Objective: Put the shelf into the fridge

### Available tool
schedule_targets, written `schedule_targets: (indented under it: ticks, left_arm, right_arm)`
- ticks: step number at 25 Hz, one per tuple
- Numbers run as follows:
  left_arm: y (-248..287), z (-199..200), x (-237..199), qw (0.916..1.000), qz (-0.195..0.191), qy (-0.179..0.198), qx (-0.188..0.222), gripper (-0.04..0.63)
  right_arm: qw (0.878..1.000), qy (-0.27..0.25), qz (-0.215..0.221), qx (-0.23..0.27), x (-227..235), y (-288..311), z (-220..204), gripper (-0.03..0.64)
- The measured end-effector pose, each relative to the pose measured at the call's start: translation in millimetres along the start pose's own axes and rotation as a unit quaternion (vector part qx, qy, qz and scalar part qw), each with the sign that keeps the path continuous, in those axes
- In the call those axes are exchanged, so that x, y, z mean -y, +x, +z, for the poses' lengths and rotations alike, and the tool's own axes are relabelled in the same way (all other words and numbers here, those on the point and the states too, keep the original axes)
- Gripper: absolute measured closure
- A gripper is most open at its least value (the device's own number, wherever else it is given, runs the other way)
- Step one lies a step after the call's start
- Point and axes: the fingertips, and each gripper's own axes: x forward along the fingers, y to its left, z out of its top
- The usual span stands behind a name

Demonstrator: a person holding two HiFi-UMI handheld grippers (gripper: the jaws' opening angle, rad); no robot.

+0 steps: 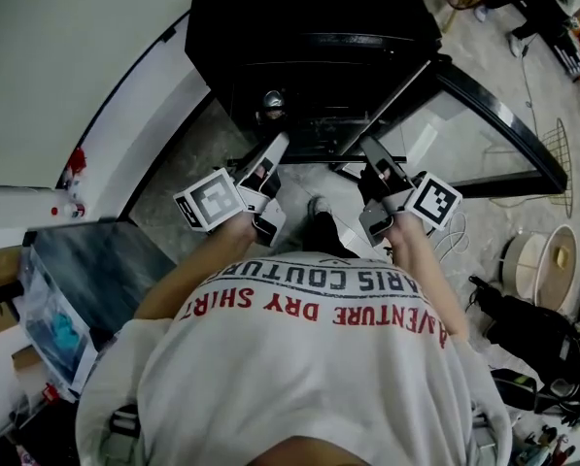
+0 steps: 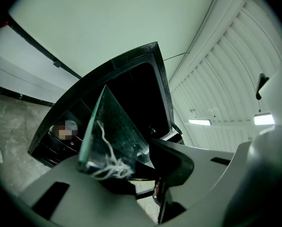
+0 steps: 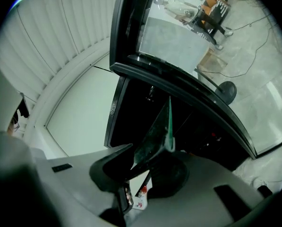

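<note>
I hold a clear glass shelf (image 1: 321,158) by its two sides in front of a small black fridge (image 1: 309,27) whose glass door (image 1: 503,134) stands open to the right. In the head view my left gripper (image 1: 273,151) and right gripper (image 1: 370,153) point level at the dark fridge opening. The left gripper view shows the shelf (image 2: 115,131) on edge, green-rimmed, with white thread at its corner, and the left gripper (image 2: 131,167) shut on it. Seen from the right gripper, the shelf (image 3: 157,131) is clamped in that gripper (image 3: 150,167), with the fridge (image 3: 131,103) just beyond.
A round metal object (image 1: 273,98) sits inside the fridge. A dark-topped table (image 1: 95,270) with clutter stands at my left by a white wall. On the floor at right lie a round white thing (image 1: 542,265), a black bag (image 1: 523,328) and a wire rack (image 1: 557,149).
</note>
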Motion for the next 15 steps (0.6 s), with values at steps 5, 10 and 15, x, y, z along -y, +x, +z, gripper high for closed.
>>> schedule_targets:
  ticks: [5,10,15]
  left_arm:
    - [-1,1,-2,1.0000,0.003,0.002,0.008,0.491]
    - [6,5,-7,0.9999,0.006,0.002,0.012,0.489]
    - [7,5,-8,0.9999,0.008,0.006,0.013,0.488]
  right_arm:
    - [1.000,-0.001,0.007,-0.007,1,4,0,0.540]
    - [1.000,0.000,0.004,-0.016,7,12,5,0.540]
    - [1.000,-0.005,0.009,-0.018,8,14,6,0.540]
